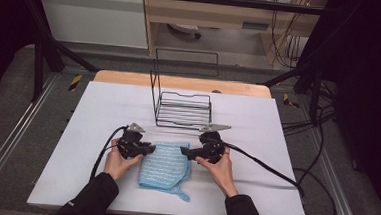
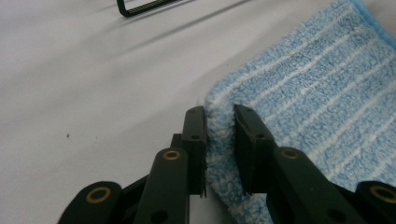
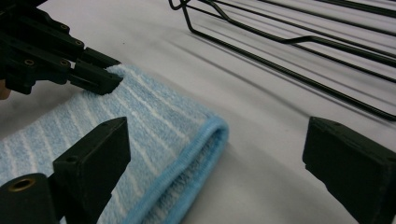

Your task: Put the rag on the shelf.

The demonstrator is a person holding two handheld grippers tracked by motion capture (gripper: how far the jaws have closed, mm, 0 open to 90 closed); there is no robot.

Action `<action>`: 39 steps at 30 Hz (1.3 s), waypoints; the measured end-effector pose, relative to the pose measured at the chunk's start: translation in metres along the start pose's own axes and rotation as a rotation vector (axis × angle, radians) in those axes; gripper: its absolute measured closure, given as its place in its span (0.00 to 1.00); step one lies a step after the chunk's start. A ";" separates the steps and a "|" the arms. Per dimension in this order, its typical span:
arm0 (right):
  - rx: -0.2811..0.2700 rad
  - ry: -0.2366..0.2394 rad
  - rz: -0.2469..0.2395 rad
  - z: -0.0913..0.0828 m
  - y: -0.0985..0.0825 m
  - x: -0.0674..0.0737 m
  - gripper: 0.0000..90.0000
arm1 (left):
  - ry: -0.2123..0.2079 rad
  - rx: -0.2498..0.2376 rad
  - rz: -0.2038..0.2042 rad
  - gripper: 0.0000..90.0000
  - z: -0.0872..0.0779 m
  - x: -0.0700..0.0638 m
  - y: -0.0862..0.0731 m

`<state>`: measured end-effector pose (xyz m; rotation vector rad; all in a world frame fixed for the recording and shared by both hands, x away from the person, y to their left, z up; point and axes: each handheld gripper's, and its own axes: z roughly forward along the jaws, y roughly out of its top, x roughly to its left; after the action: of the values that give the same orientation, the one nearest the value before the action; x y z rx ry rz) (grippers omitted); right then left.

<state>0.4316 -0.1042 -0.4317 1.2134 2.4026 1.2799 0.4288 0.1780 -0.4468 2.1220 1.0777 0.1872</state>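
**Ana:** White sheeting covers the desk (image 1: 102, 132), with a black wire rack (image 1: 183, 109) standing at twelve o'clock of the folded blue striped washcloth (image 1: 165, 166).

**Ben:** Where's the cloth relative to the hands?

**Ana:** Between them, flat on the desk, near its front edge. The left tool (image 2: 219, 122) is pinching the cloth's corner at ten o'clock, terry pile squeezed between its pads. The right tool (image 3: 215, 154) is spread wide around the hemmed corner at two o'clock, touching nothing yet.

**Ben:** So what could spoil it?

**Ana:** I'd say the right tool could close on the top layer alone, since the fold's edge sits low on the desk; lifting then would let the cloth fall open. A shallow left pinch might also slip if the hands pull apart too hard. And the rack is near, so a high swing toward twelve o'clock could snag its wires.
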 end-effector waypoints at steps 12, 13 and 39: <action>0.085 0.016 0.006 0.019 -0.008 -0.002 0.46 | -0.002 -0.005 -0.001 0.83 0.000 0.000 0.000; 0.084 0.025 0.007 0.019 -0.008 -0.002 0.49 | -0.003 -0.002 0.002 0.83 0.000 0.001 0.000; 0.100 0.104 0.101 0.021 -0.013 0.003 0.87 | -0.041 -0.018 -0.035 0.84 -0.001 0.006 -0.001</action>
<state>0.4317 -0.0929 -0.4534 1.3431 2.5355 1.2955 0.4311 0.1833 -0.4480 2.0812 1.0845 0.1356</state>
